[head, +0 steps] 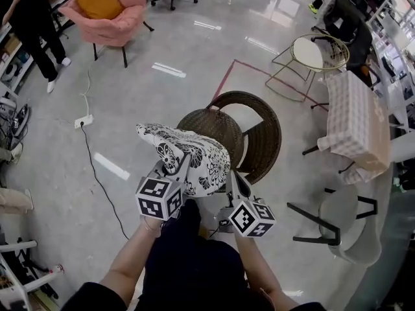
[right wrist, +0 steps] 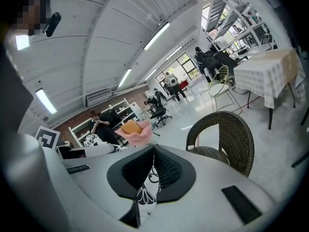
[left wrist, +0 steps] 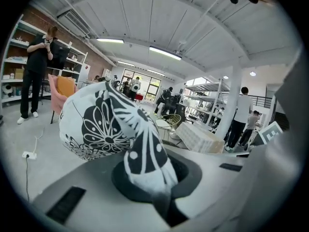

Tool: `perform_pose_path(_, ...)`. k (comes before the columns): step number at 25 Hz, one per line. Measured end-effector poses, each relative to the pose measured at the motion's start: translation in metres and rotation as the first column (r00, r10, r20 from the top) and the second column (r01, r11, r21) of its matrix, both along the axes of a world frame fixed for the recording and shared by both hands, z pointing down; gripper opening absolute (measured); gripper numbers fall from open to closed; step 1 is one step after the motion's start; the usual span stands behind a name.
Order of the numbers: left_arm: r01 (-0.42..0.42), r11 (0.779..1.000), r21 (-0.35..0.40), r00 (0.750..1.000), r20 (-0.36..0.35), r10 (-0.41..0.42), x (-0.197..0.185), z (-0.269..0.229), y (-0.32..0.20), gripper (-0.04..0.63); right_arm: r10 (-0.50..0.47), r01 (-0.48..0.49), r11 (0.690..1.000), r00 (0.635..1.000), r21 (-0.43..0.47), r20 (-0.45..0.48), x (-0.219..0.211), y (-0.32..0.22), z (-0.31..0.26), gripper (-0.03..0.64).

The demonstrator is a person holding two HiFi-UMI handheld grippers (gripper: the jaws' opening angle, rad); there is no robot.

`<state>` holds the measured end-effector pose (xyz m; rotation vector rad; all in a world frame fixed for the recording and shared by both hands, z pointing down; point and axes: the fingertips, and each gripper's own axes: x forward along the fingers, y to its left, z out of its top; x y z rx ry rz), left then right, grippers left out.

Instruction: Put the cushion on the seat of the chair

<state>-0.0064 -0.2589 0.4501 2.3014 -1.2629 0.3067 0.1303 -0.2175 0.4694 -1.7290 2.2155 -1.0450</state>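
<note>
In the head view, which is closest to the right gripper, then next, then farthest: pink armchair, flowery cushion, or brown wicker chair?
1. The flowery cushion: pinched in the right gripper.
2. The brown wicker chair: just ahead.
3. The pink armchair: far off, upper left.

White cushion (head: 191, 153) printed with black flowers. Dark brown woven wicker chair (head: 262, 138). Glossy grey floor (head: 162, 89) with a red tape line (head: 224, 80). Pink armchair (head: 117, 24) holding an orange pillow (head: 97, 2).
</note>
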Motion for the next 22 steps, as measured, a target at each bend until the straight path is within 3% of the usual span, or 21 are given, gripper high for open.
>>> perform_pose_path(14,-0.164,0.980,-0.111,0.986,-0.059,0.158,0.054,0.061,-0.111,0.025,0.127,-0.129,0.988,0.991,-0.083,-0.038,0.024,-0.085,0.037,-0.003)
perform_pose_path(22,-0.300,0.944,-0.136,0.952,-0.102,0.288,0.105,0.097,-0.134,0.025,0.186,-0.194,0.974,0.980,-0.115,-0.075,0.043,-0.101,0.055,-0.003)
